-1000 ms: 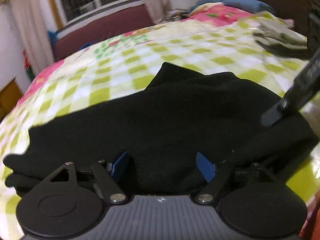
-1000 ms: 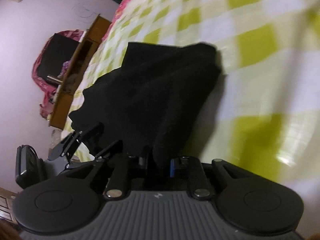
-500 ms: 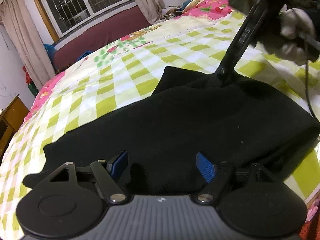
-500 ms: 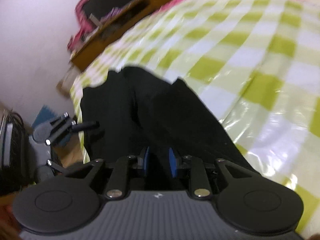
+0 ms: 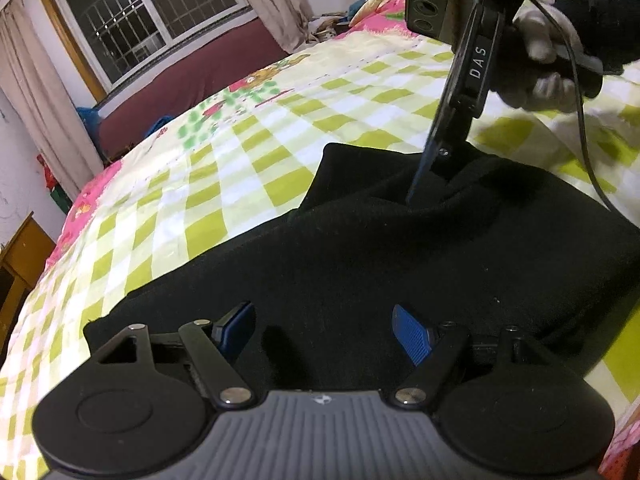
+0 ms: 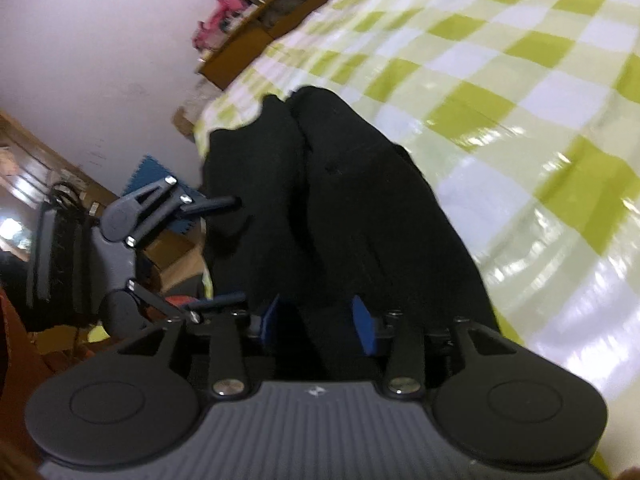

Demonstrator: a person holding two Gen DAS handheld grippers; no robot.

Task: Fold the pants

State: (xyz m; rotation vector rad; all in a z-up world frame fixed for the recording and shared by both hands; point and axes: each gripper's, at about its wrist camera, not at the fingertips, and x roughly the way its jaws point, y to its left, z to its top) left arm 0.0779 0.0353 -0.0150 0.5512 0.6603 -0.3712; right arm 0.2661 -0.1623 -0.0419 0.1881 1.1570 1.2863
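Note:
Black pants [image 5: 400,248] lie folded on a bed with a green-and-white checked sheet [image 5: 248,152]. My left gripper [image 5: 324,330] is open, its blue pads wide apart just above the near edge of the pants. My right gripper [image 6: 318,318] is open with a fold of the pants [image 6: 340,208] between its blue pads. In the left wrist view the right gripper [image 5: 424,184] comes down from above onto the far top edge of the pants, held by a white-gloved hand [image 5: 540,64]. In the right wrist view the left gripper [image 6: 216,248] shows at the pants' left side.
A window [image 5: 152,28] with curtains and a dark red headboard [image 5: 192,80] stand beyond the bed. A wooden cabinet [image 5: 20,256] is at the left bedside. Pillows and bedding [image 5: 380,0] lie at the far end. A wooden shelf [image 6: 264,24] stands by the wall.
My right gripper carried the pants' edge over onto the stack, lowered onto it and opened its pads. My left gripper stayed open and drew back slightly.

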